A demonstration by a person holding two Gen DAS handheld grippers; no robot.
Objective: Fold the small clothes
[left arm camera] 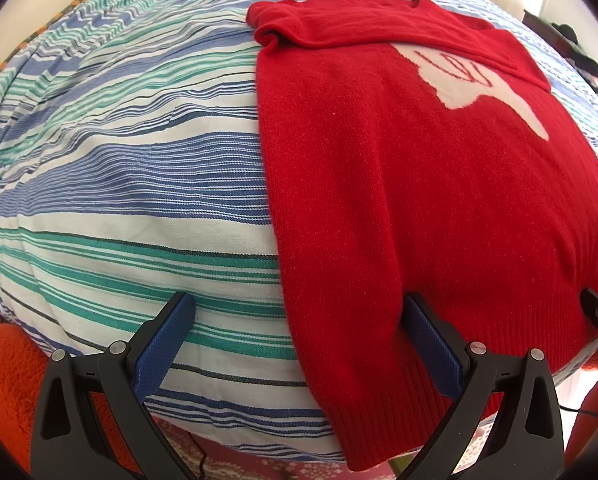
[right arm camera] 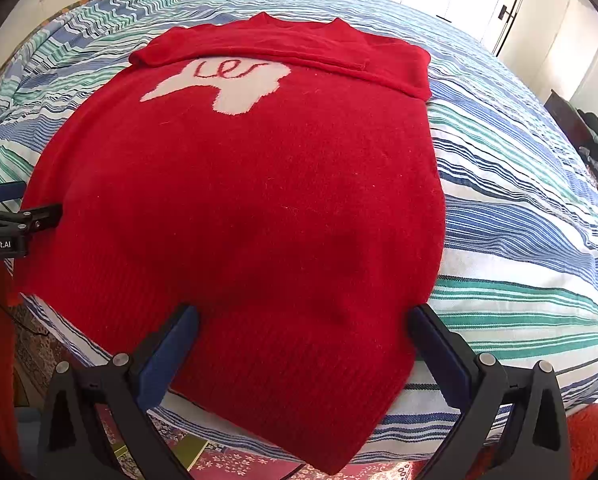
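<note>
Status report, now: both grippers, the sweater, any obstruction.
Left gripper open, at the sweater's hem corner. Right gripper open, over the hem. Red sweater flat on striped bedspread, sleeves folded across the chest. Nothing in the way.

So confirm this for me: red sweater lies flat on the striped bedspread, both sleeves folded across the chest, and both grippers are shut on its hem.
One thing is wrong: neither gripper is shut on anything. The left gripper and right gripper both stand open over the hem, as each wrist view shows. The rest holds: the red sweater lies flat on the striped bedspread, sleeves folded across the chest.
</note>
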